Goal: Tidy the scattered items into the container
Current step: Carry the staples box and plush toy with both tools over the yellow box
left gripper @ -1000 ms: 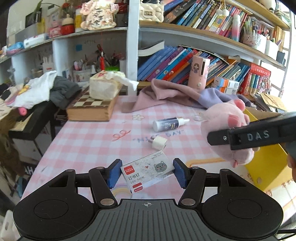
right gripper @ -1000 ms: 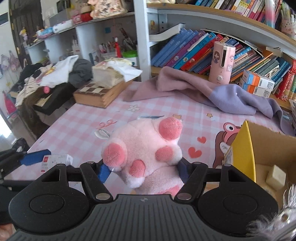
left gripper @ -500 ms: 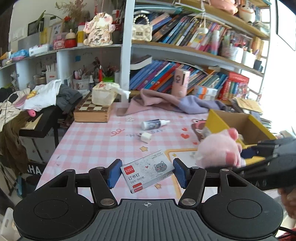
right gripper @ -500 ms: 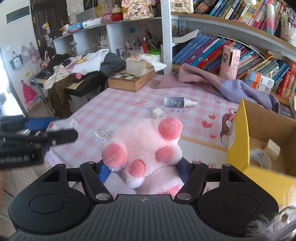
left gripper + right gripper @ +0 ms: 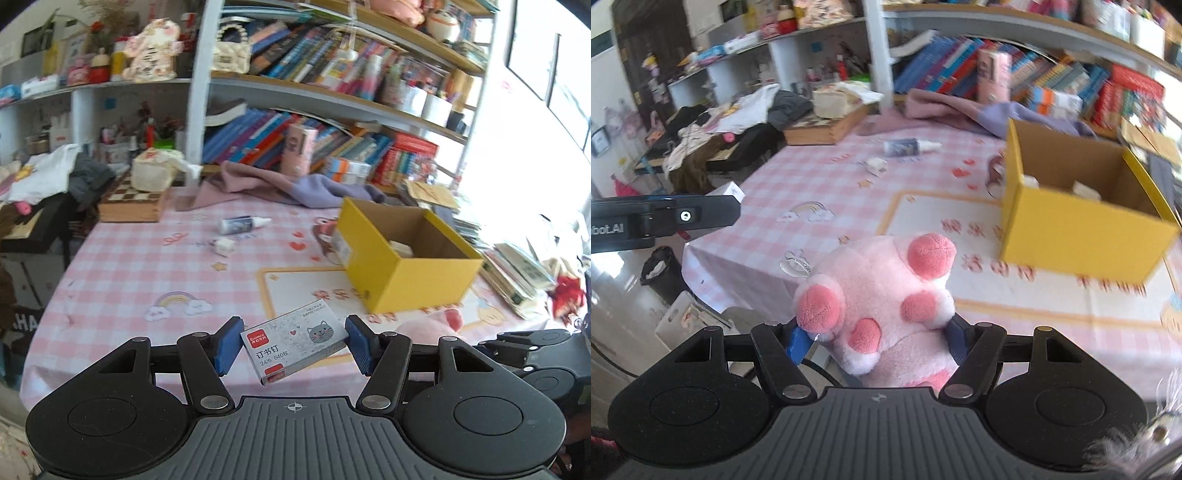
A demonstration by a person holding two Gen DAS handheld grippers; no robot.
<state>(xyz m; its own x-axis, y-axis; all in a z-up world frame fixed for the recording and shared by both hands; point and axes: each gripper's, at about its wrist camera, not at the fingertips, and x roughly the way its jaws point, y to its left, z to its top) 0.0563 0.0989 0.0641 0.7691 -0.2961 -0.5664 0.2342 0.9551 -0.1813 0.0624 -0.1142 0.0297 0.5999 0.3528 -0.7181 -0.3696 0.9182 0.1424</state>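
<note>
Plush paw (image 5: 886, 306) hiding right tongs (image 5: 879, 338)

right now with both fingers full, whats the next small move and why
Probably carry the pink plush paw in the right gripper forward and right, over the open yellow box, then release. The paw is clamped and off the table, and the box lies just ahead to the right. The left gripper can follow with its staple box.

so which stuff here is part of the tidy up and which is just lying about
Part of the job:
- staple box, in left gripper
- pink plush paw, in right gripper
- yellow box
- small bottle
- small white cube

Just lying about:
- chessboard box
- purple cloth
- shelf books
</note>
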